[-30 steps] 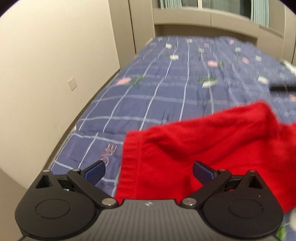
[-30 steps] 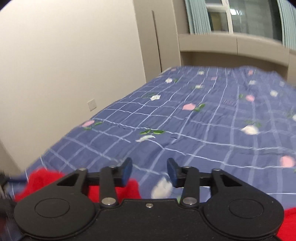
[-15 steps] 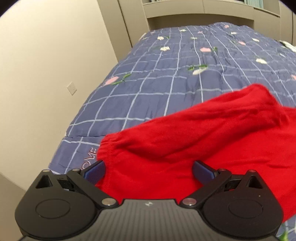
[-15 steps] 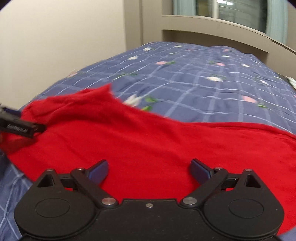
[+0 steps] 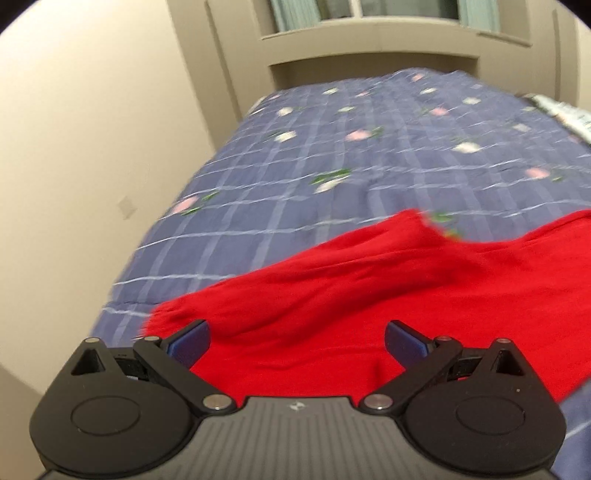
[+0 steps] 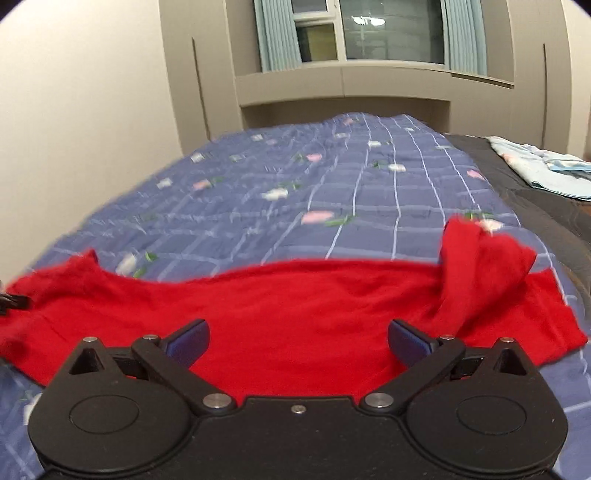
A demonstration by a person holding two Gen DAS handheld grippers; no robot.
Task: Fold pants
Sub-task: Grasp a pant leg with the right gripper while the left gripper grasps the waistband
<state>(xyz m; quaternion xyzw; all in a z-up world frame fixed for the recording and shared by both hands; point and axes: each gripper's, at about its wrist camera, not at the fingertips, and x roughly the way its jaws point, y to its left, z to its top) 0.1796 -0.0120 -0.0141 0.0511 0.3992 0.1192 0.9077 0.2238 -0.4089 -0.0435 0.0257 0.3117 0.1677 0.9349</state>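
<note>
Left tool (image 5: 297,341): spread wide, empty, poised above gathered waistband end of red pants (image 5: 332,295). Right tool (image 6: 298,339): equally wide, gripping nothing, over mid-cloth. Pants lie crosswise on bed (image 6: 332,184), near its foot.

Progress, judged: early; cloth laid out but rumpled, no neat fold visible.

Right view alone: bunched hem, pale folded laundry (image 6: 535,166), window (image 6: 369,33).

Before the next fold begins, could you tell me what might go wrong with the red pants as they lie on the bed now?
1. The red pants are bunched into a raised lump at their right end; folding over it would probably trap wrinkles.
2. Both the left gripper and right gripper are open above the cloth, so closing may pinch only one layer.
3. The pants lie near the blue quilt's front edge and might slide off.
</note>
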